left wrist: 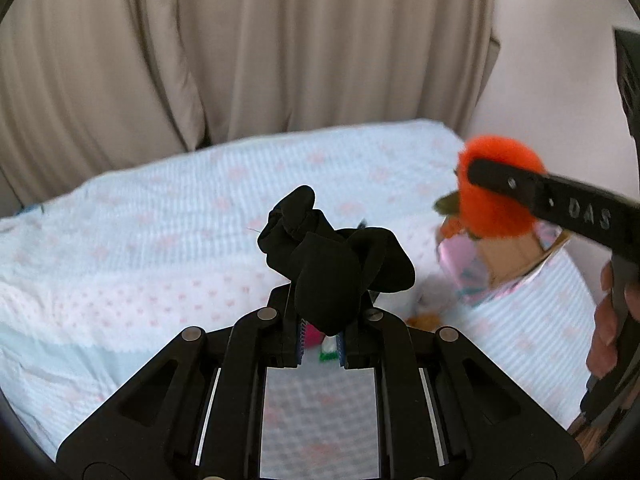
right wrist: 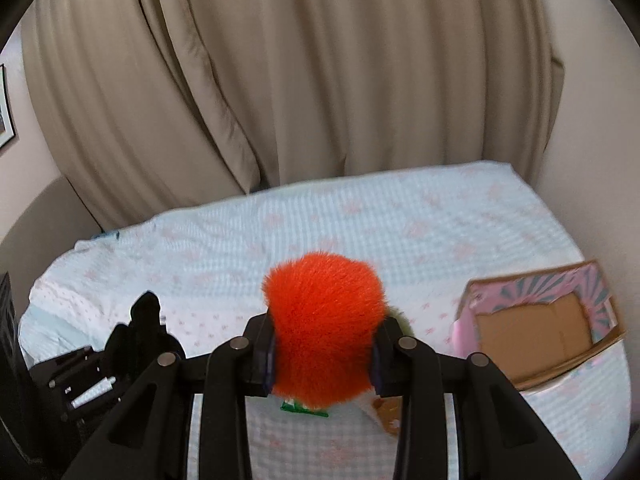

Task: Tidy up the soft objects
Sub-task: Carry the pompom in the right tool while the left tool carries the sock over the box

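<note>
- Centre of the left wrist view: a black soft object (left wrist: pixel 332 264), crumpled fabric with rounded lobes, is clamped between the fingers of the left gripper (left wrist: pixel 323 338). Its lower end sits between the blue pads (left wrist: pixel 301 340), which stand narrowly apart around it. What kind of item it is cannot be told.
- Lower centre of the right wrist view: an orange furry toy (right wrist: pixel 324 328) is gripped by the right gripper (right wrist: pixel 324 364). The fingers stand fairly wide apart, pressing on both sides of the fur. The toy hides most of the space between the fingers.
- Right of the left wrist view: the same orange toy (left wrist: pixel 500 192) shows behind one finger of the right gripper (left wrist: pixel 560 208), held above the box. An olive-green piece projects at its left side.
- Right edge of the right wrist view: an open cardboard box (right wrist: pixel 536 336) with pink and teal patterned walls rests on the bed (right wrist: pixel 320 232); its brown bottom is visible.
- Below both held objects: small items, one green-and-white (right wrist: pixel 304 407) and one tan (right wrist: pixel 388 410), are mostly hidden.
- Lower left of the right wrist view: the left gripper (right wrist: pixel 120 356) is partly cut off.
- Upper half of both views: beige curtains (left wrist: pixel 240 48) hang behind the bed.
</note>
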